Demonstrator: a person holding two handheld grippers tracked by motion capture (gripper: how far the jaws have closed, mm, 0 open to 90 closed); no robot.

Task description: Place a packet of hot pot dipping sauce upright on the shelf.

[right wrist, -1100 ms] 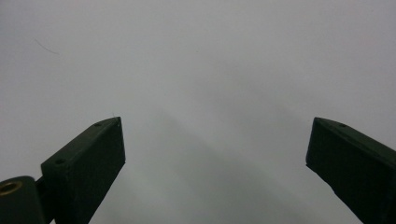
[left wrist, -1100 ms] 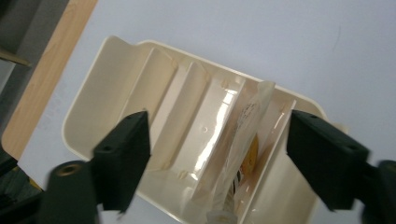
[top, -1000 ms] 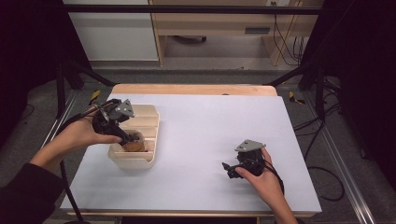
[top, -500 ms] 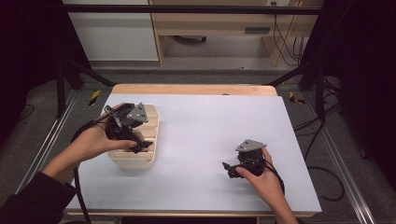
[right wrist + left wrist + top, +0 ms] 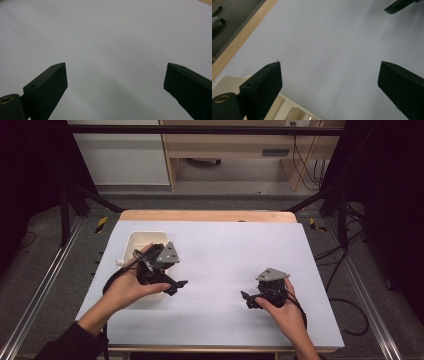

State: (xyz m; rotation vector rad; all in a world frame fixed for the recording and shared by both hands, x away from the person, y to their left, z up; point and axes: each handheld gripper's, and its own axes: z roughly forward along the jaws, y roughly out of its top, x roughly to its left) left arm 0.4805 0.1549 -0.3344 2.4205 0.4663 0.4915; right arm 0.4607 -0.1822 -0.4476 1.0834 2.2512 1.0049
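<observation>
A cream tray (image 5: 142,242) sits at the table's left; its rim (image 5: 227,83) shows at the lower left of the left gripper view. My left gripper (image 5: 178,287) hovers over the tray's right edge and points out over the white table top. Its jaws have just been opening and stand open (image 5: 329,63) with nothing between them. My right gripper (image 5: 247,300) rests low at the right front, pointing left. It is open (image 5: 115,64) over bare white surface. The hand hides most of the tray's inside.
The white table cover (image 5: 225,250) has a wooden strip (image 5: 207,216) along the far edge. Black frame posts (image 5: 70,195) stand at both back corners. In the left gripper view a jaw of the other gripper (image 5: 397,6) shows far off.
My left gripper has moved right, from inside the tray to its right edge over the white surface. The right hand has stayed put.
</observation>
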